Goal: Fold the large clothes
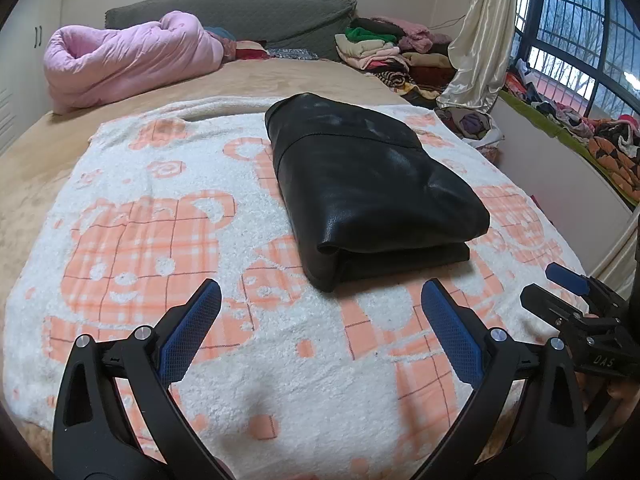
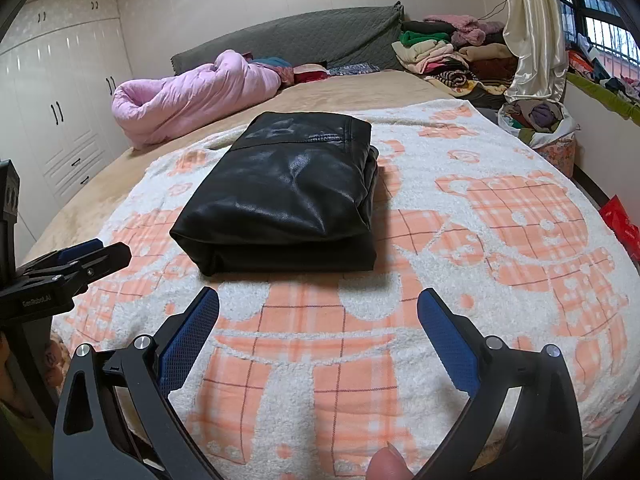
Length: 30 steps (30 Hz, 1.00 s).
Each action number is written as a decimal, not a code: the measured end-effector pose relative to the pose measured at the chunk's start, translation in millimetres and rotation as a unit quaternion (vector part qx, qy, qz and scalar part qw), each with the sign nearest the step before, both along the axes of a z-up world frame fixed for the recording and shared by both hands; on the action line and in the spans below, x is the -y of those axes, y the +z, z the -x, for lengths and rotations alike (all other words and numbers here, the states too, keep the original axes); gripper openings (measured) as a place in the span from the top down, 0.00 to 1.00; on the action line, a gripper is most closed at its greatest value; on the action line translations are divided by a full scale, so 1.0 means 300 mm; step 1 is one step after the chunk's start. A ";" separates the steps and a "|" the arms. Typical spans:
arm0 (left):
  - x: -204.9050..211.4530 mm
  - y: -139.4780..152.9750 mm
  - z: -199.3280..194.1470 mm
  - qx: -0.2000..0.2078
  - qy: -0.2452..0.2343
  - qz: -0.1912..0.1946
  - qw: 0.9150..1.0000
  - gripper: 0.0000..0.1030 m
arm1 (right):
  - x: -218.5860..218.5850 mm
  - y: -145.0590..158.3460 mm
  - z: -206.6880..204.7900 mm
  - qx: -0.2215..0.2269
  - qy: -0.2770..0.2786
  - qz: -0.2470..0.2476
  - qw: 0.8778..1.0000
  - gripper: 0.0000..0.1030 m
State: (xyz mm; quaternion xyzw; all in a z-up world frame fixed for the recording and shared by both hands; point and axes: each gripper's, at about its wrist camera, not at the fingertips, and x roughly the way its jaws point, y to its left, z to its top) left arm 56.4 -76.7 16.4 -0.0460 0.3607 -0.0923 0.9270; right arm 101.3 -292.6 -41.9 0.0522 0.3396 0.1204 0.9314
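Bedroom walls and white wardrobes [image 2: 60, 120] filled the upper left of the right wrist view, with a barred window [image 1: 580, 20] at the upper right of the left wrist view. Most of both frames was taken up by a wide bed [image 1: 32, 168] under a tan sheet, its grey padded headboard [image 1: 240, 12] across the top. Over the near half of the bed lay a white fleece blanket [image 1: 140, 240] printed with orange checked bears. A rolled pink quilt [image 1: 120, 60] sat at the upper left, and a heap of mixed clothes [image 1: 384, 48] was piled at the upper right beside a cream curtain [image 1: 480, 40].

Near the middle of the blanket rested the black leather garment [image 1: 360, 184], folded into a thick rectangular bundle, its layered edge facing the cameras.

At the bottom of the left wrist view the left gripper [image 1: 320, 304] hung above the blanket with its blue pads spread wide, holding nothing, just short of the bundle. The right gripper [image 2: 318, 308] stood likewise in its own view, spread wide and empty, well clear of the garment.
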 end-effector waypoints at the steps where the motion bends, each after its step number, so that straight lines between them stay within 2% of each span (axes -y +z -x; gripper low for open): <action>1: 0.000 -0.001 -0.001 0.000 0.001 0.000 1.000 0.09 | 0.001 -0.001 0.000 0.000 0.000 0.000 1.000 0.04; 11: -0.006 -0.009 -0.002 -0.003 0.007 -0.007 1.000 0.09 | 0.004 -0.009 -0.003 -0.003 -0.002 0.002 1.000 0.04; 17: -0.010 -0.019 -0.014 -0.019 0.020 -0.016 1.000 0.09 | 0.006 -0.008 -0.002 -0.003 -0.005 0.004 1.000 0.04; 23: -0.012 -0.016 -0.010 -0.020 0.008 0.002 1.000 0.09 | 0.045 0.012 0.021 0.003 -0.017 0.000 1.000 0.04; 25: -0.023 -0.018 -0.018 -0.028 0.011 0.010 1.000 0.09 | 0.107 0.032 0.042 0.013 -0.044 -0.005 0.999 0.04; 28: -0.071 -0.022 -0.048 -0.044 0.030 0.021 0.998 0.09 | 0.258 0.059 0.085 0.029 -0.113 -0.014 0.993 0.04; 30: -0.122 -0.015 -0.065 -0.047 0.046 0.028 0.997 0.09 | 0.438 0.061 0.138 0.038 -0.192 -0.017 0.980 0.04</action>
